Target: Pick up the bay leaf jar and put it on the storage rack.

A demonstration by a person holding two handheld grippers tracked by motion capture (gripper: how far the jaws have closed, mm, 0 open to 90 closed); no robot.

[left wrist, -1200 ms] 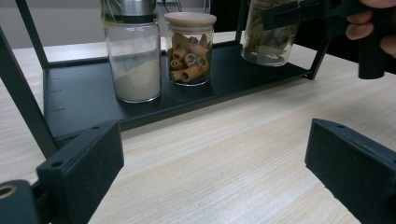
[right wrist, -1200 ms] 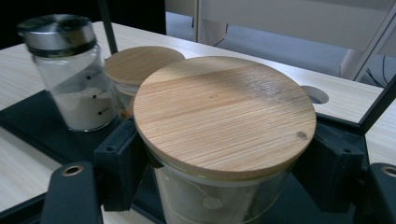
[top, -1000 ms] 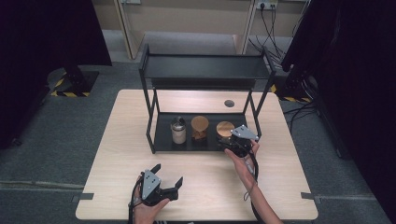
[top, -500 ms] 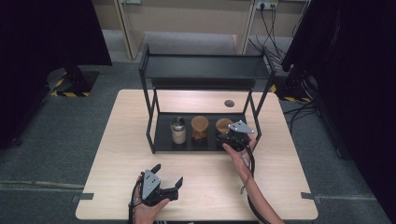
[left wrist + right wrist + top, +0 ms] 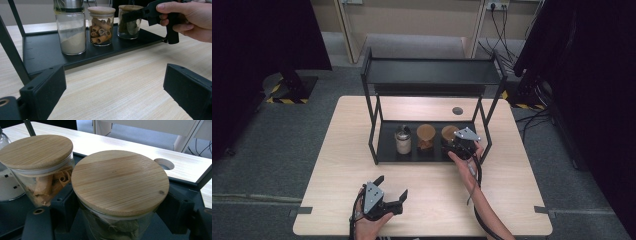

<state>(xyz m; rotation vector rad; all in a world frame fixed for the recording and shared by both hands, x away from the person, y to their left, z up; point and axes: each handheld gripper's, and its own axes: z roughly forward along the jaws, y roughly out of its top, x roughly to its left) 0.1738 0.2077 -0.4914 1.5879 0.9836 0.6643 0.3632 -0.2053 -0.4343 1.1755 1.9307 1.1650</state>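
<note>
Three glass jars stand on the black rack's lower tray (image 5: 387, 151): a metal-capped jar of white powder (image 5: 403, 141), a wooden-lidded jar of cinnamon sticks (image 5: 426, 138), and a wooden-lidded jar of dried leaves (image 5: 448, 134). My right gripper (image 5: 455, 143) reaches into the tray from the right, and its jaws sit on either side of the leaf jar (image 5: 120, 181), shut on it. The cinnamon jar (image 5: 37, 152) stands close beside it. My left gripper (image 5: 391, 189) rests near the table's front edge, open and holding nothing, facing the jars (image 5: 100, 26).
The black two-tier rack (image 5: 432, 75) has thin corner posts (image 5: 373, 125) and a top shelf overhanging the jars. A round cable hole (image 5: 457, 110) lies in the table behind the rack. Bare wood lies between the rack and the front edge.
My right gripper has shifted a little left and farther into the lower tray, against the leaf jar. The left gripper has stayed put.
</note>
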